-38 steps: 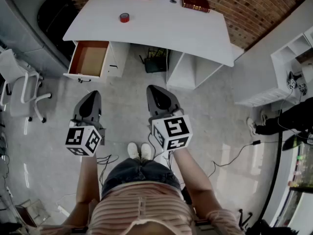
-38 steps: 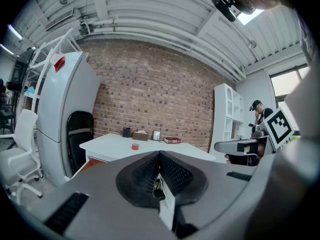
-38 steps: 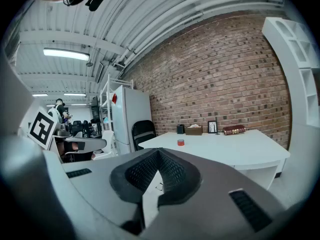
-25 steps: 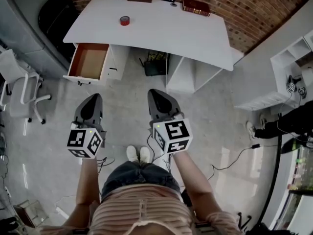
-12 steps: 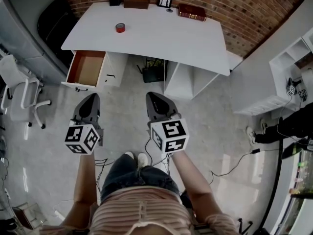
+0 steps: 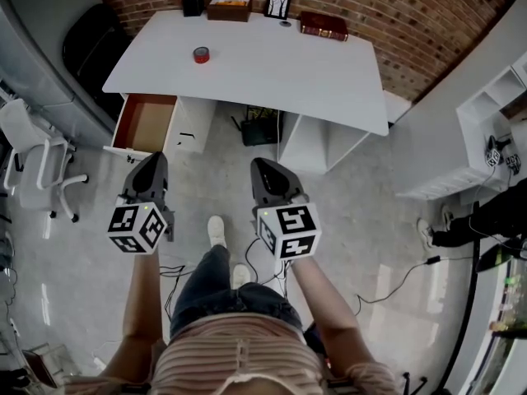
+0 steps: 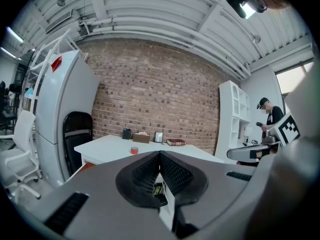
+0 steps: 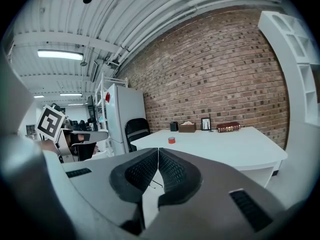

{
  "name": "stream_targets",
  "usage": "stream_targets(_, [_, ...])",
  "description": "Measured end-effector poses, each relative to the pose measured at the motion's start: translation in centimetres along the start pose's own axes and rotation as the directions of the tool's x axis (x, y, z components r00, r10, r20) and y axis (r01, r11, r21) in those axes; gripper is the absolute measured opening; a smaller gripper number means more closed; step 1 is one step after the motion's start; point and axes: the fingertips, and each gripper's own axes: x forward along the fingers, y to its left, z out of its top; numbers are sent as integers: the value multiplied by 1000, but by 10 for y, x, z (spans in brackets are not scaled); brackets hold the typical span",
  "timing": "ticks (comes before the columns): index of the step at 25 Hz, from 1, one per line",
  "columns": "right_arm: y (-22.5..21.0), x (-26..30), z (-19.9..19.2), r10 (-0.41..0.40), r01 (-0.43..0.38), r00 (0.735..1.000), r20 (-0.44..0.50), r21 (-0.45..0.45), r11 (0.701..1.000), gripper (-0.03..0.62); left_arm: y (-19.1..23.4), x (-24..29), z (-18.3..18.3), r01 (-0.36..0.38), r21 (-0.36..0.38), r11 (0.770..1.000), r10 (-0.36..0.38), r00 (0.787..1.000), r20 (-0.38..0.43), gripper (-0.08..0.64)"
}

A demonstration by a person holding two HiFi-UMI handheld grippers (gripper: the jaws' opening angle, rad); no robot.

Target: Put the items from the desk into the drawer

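Left tongs [image 6: 153,161] and right tongs [image 6: 266,167] pinched together, empty; I'd judge the tape [image 6: 201,54] light, stiff: grip across its ring.

**Even indoor light, heavy fisheye bend**

A ceiling strip light [image 8: 60,54] and a spotlight [image 7: 244,5] glow overhead. The white counter [image 6: 272,64] is evenly bright. Soft glare streaks the pale floor [image 6: 375,270]. Both gripper views curve hard, with black corners.
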Motion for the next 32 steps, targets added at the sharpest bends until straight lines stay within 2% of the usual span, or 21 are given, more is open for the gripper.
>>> stream_targets(3, [-1, 2, -1, 3, -3, 1000, 0, 1, 1000, 18, 2, 2, 4, -16, 0, 1000, 16, 1000, -1, 8])
stream_targets(17, [3, -10, -3, 5, -5, 1000, -5, -9, 1000, 17, -8, 18, 3, 17, 39, 999, -16, 999, -28, 8])
stream_targets(19, [-7, 18, 3, -5, 5, 1000, -11, -6, 1000, 18, 5, 43, 6, 24, 35, 999, -22, 999, -38, 8])
stream_targets(25, [-43, 156, 37, -46, 46, 998, -51, 9, 999, 18, 87, 163, 20, 55, 23, 998, -52, 992, -112, 9])
stream_targets(29, [-59, 189, 46, -87, 88, 995, -48, 23, 996, 18, 108, 201, 20, 80, 28, 996, -75, 987, -141, 14])
stream_targets(32, [-73, 201, 52, -109, 111, 993, -46, 31, 993, 17, 112, 228, 18, 88, 31, 996, -83, 984, -159, 52])
